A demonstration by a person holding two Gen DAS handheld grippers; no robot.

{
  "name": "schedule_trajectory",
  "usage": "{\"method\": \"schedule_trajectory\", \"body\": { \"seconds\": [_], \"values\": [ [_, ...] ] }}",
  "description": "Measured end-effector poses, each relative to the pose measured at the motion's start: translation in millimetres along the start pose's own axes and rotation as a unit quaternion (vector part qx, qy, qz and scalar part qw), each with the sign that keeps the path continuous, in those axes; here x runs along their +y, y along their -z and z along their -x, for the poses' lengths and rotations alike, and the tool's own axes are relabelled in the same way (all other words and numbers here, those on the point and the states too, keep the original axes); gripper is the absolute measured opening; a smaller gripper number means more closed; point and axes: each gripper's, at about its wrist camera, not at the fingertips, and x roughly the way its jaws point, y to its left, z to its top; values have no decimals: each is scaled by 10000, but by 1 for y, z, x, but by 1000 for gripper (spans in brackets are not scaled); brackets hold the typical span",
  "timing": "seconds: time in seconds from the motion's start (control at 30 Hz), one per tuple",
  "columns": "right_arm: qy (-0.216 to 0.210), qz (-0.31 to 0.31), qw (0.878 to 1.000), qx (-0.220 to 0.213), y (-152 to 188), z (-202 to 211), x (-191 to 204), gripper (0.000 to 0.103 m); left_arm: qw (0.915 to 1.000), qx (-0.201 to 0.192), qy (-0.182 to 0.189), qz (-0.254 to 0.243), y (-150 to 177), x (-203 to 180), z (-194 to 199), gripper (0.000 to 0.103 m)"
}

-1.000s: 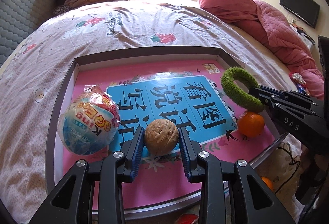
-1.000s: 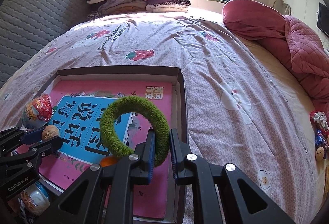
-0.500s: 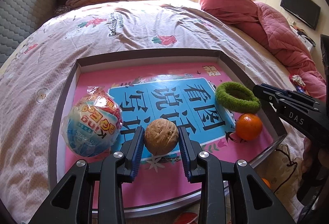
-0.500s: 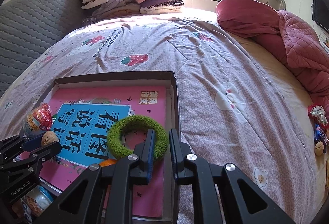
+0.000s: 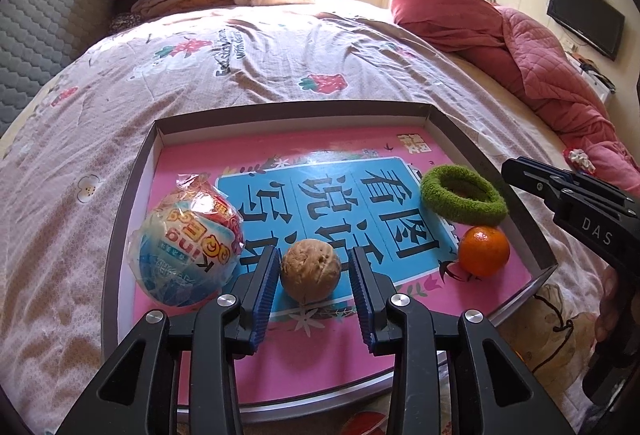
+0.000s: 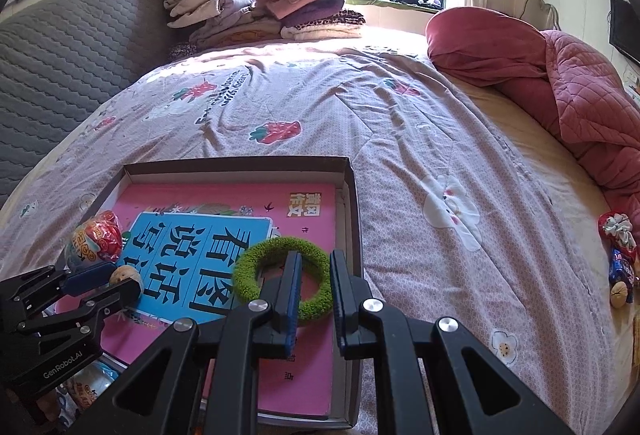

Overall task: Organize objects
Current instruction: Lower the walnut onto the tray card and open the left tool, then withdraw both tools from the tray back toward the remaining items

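Objects lie in the shallow box lid (image 5: 132, 179) on the bed: at left the wrapped snack ball (image 5: 186, 245), then the walnut (image 5: 310, 269) centre-bottom between the left gripper (image 5: 313, 275)'s parted fingers, not clamped, probably just set down. Toward the right, the green ring (image 5: 462, 195) lies flat above the orange (image 5: 484, 250); the right gripper (image 6: 314, 277) straddles its rim, fingers apart.

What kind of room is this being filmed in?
Most likely a home bedroom. A large bed with a strawberry-print cover fills the view, folded clothes are stacked at its far end, a red quilt is bunched on one side, and a wall-mounted television hangs nearby.
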Motion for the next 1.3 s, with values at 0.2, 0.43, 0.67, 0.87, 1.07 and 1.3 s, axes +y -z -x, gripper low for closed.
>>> {"method": "schedule_trajectory", "body": {
  "seconds": [0.2, 0.43, 0.67, 0.87, 1.07, 1.3],
  "values": [
    [-59, 18, 10000, -45, -1, 5, 3, 14, 10000, -76, 47, 16, -3, -2, 10, 46],
    [-165, 33, 9998, -90, -4, 15, 6, 14, 9998, -207, 22, 6, -6, -5, 24, 54],
    [-275, 84, 9995, -160, -5, 24, 12, 21, 9995, -299, -33, 12, -9, -7, 38, 59],
    [-353, 187, 9988, -286, -5, 35, 19, 23, 9992, -393, -92, 41, -9, -8, 50, 62],
    [-440, 323, 9974, -470, -5, 52, 26, 27, 9985, -521, -148, 4, -10, -12, 67, 66],
    [-554, 387, 9960, -588, -2, 71, 32, 28, 9977, -641, -218, -69, -6, -17, 87, 67]
  ]
}}
